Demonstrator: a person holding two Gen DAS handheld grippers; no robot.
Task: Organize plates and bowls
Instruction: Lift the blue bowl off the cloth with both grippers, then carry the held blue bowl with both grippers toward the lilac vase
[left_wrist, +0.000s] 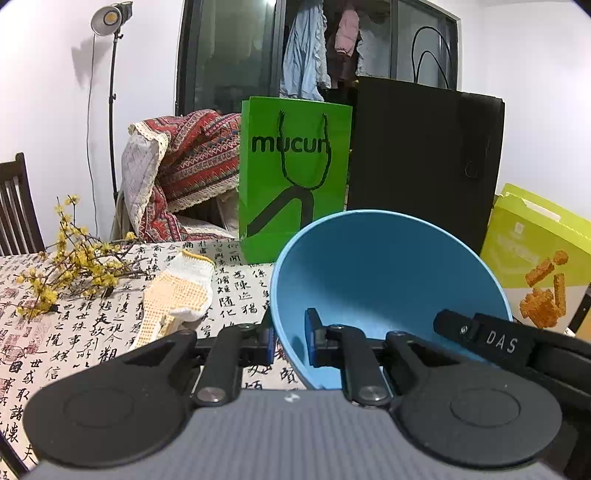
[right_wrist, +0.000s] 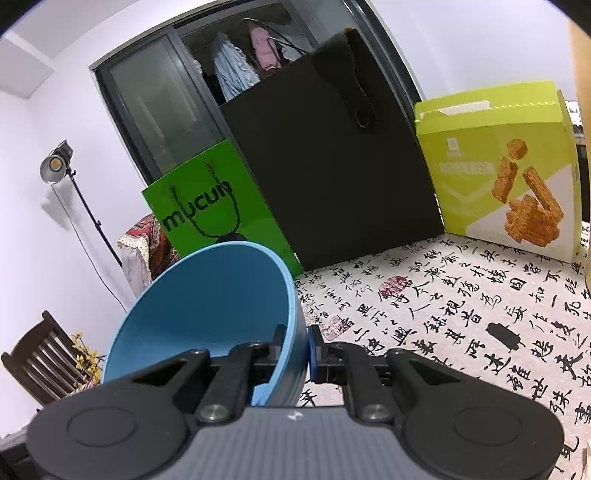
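A smooth blue bowl (left_wrist: 388, 288) is held tipped on edge above the calligraphy-print tablecloth (right_wrist: 461, 314), both grippers pinching its rim: the left gripper (left_wrist: 290, 341) clamps its left wall, the right gripper (right_wrist: 295, 350) its right wall. Only the left view shows the knitted dotted glove (left_wrist: 177, 295) and yellow blossom twigs (left_wrist: 70, 266). Beyond stand a green paper bag (left_wrist: 291, 177), a black bag (right_wrist: 332, 166) and a snack box (right_wrist: 509, 173).
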